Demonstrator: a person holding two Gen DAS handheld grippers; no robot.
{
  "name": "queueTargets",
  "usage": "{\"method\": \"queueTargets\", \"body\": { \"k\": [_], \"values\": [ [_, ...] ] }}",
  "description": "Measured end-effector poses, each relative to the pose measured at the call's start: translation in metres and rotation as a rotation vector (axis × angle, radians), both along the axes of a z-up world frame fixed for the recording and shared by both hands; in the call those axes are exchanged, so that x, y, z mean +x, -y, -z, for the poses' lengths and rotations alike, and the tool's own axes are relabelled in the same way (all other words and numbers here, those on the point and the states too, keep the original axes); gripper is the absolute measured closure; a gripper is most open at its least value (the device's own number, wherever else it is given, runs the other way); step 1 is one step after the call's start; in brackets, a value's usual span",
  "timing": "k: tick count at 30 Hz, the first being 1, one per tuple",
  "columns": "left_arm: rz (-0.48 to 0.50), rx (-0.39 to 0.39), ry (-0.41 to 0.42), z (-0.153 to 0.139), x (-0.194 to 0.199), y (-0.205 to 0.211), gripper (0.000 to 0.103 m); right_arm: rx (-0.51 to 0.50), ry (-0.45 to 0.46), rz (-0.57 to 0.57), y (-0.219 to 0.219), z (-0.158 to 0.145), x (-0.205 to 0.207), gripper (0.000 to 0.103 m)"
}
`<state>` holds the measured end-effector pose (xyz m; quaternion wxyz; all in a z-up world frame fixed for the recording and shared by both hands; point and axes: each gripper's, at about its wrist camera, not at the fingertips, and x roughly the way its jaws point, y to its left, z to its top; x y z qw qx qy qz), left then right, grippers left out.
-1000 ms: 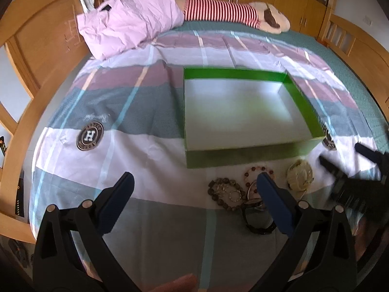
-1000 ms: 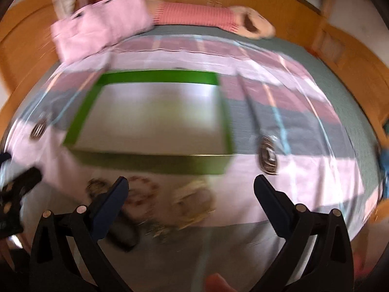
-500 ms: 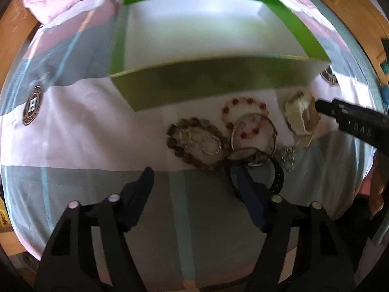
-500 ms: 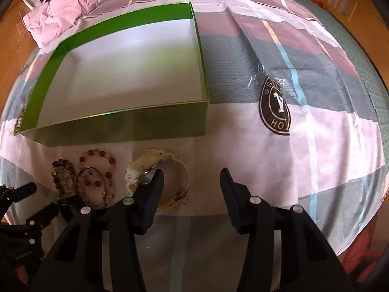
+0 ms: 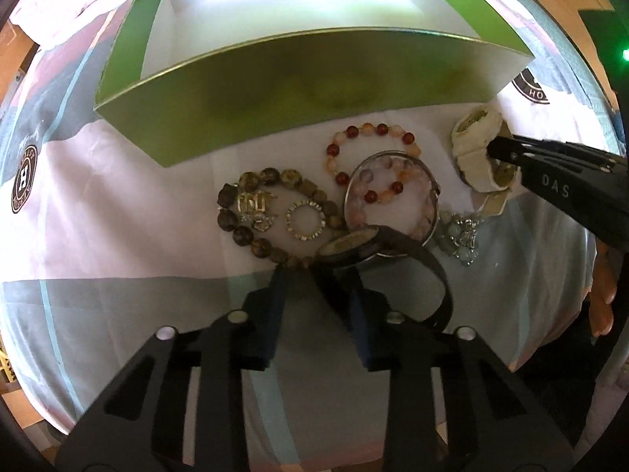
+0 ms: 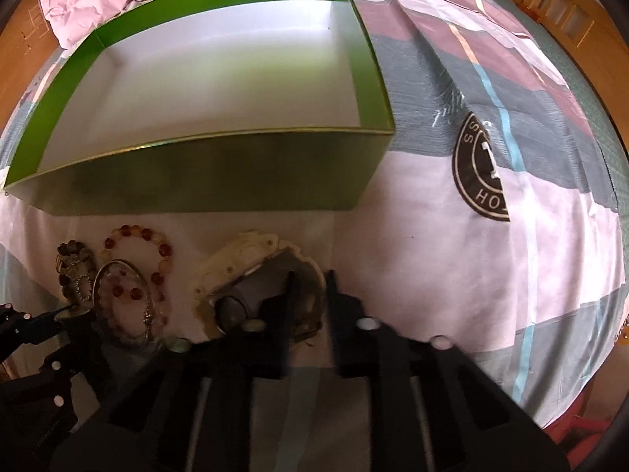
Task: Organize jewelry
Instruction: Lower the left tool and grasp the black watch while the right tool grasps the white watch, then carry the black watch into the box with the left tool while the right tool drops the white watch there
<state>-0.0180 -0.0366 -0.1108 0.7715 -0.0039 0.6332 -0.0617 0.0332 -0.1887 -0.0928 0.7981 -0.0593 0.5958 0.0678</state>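
The left hand-held gripper [image 5: 316, 275] has just closed onto the black watch [image 5: 354, 244]; the right hand-held gripper [image 6: 308, 287] has just clenched the cream watch's [image 6: 240, 255] strap; the green box [image 6: 196, 181] lies directly beyond both.

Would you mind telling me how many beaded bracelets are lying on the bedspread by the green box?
3: a dark brown one on the left, a red-orange one nearest the box, and a pale pink one inside the metal bangle. More may be hidden.

Glossy green card box [image 5: 314, 90]; polished bead bracelet [image 5: 369, 165]; shiny metal bangle [image 5: 393, 196]; soft printed cloth bedspread [image 5: 118, 212].
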Motion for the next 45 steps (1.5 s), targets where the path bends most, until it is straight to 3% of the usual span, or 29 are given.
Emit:
{"method": "queueTargets", "body": {
  "k": [1,4,9,13,21,26,39,42,45],
  "values": [
    [-0.005,-0.013,0.002,-0.001,0.000,-0.001,0.093,-0.001,0.004,-0.002,0.000,-0.001,-0.001,0.097],
    [-0.027,-0.045,0.018,-0.009,0.000,-0.009,0.101,0.038,0.021,0.006,0.004,-0.008,-0.002,0.098],
    [-0.059,-0.105,0.069,-0.033,0.002,-0.030,0.101,0.097,0.069,0.014,0.014,-0.027,-0.004,0.098],
    [-0.078,-0.110,0.072,-0.044,0.007,-0.047,0.101,0.108,0.083,0.023,0.020,-0.032,-0.006,0.098],
    [-0.086,-0.114,0.075,-0.039,0.007,-0.046,0.101,0.130,0.066,0.015,0.017,-0.026,-0.002,0.098],
    [-0.089,-0.132,0.085,-0.045,0.004,-0.050,0.101,0.197,0.038,0.021,0.014,-0.028,-0.002,0.098],
    [-0.105,-0.154,0.116,-0.057,0.004,-0.056,0.101,0.165,0.044,-0.005,-0.001,-0.027,-0.006,0.098],
    [-0.122,-0.168,0.141,-0.064,0.004,-0.060,0.101,0.181,0.058,-0.002,-0.002,-0.031,-0.008,0.098],
    [-0.118,-0.189,0.222,-0.082,0.004,-0.062,0.101,0.220,0.118,-0.012,-0.001,-0.045,-0.010,0.098]
  ]
}}
